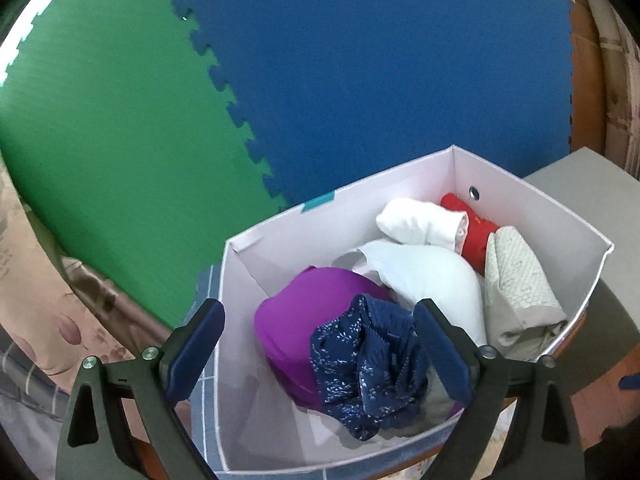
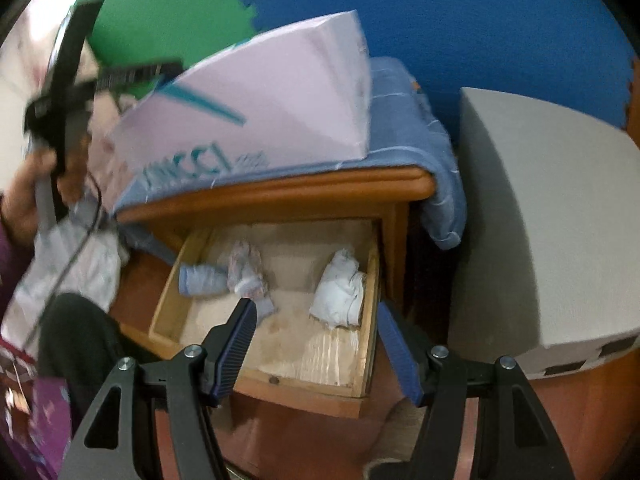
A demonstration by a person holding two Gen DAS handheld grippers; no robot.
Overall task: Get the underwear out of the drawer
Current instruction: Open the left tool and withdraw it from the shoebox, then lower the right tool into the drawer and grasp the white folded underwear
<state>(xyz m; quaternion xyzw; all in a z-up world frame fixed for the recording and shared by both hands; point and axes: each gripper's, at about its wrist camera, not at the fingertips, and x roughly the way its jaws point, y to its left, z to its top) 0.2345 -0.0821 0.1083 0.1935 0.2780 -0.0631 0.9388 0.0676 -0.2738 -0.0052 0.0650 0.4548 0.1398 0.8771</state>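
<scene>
My left gripper (image 1: 320, 312) is open over a white cardboard box (image 1: 400, 184). Between its spread fingers, loose in the box, lies a crumpled navy patterned underwear (image 1: 368, 364); the pads do not press on it. Beside it are a purple garment (image 1: 296, 320), white pieces (image 1: 424, 276), a red one (image 1: 476, 228) and a beige patterned one (image 1: 520, 288). My right gripper (image 2: 316, 306) hangs open and empty above the open wooden drawer (image 2: 172, 280). The drawer holds a white rolled underwear (image 2: 340, 292), a pale patterned piece (image 2: 246, 268) and a blue-grey roll (image 2: 200, 278).
The box (image 2: 260, 120) stands on a blue cloth (image 2: 420, 140) covering the wooden cabinet top (image 2: 280, 192). A grey block (image 2: 540, 220) stands right of the cabinet. A person's hand (image 2: 24, 196) and dark-clad leg (image 2: 76, 340) are at the left. Green and blue foam mats (image 1: 360, 60) lie behind.
</scene>
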